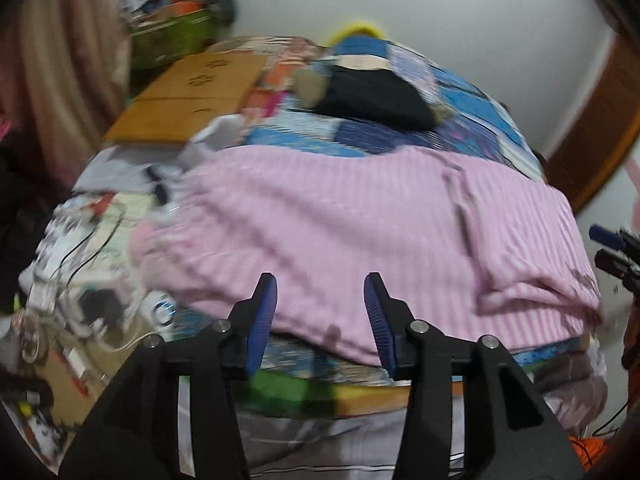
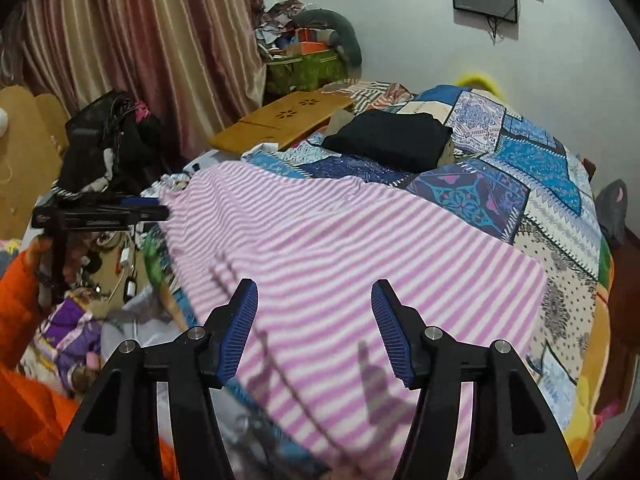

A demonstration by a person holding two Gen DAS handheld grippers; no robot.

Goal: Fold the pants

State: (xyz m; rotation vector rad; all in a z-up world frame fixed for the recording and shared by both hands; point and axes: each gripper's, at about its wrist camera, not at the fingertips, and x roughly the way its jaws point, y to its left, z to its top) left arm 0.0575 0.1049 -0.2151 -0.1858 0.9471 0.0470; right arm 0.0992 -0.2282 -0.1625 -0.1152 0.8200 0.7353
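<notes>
The pink and white striped pants lie spread flat on a patchwork bedspread. They also fill the middle of the right wrist view. My left gripper is open and empty, hovering just above the near edge of the pants. My right gripper is open and empty above the near part of the pants. The left gripper shows at the pants' left corner in the right wrist view. The right gripper shows beside the pants' right end in the left wrist view.
Folded black clothing lies on the bedspread behind the pants. A wooden lap tray sits at the back left. Clutter and cables lie on the floor to the left. Curtains hang behind.
</notes>
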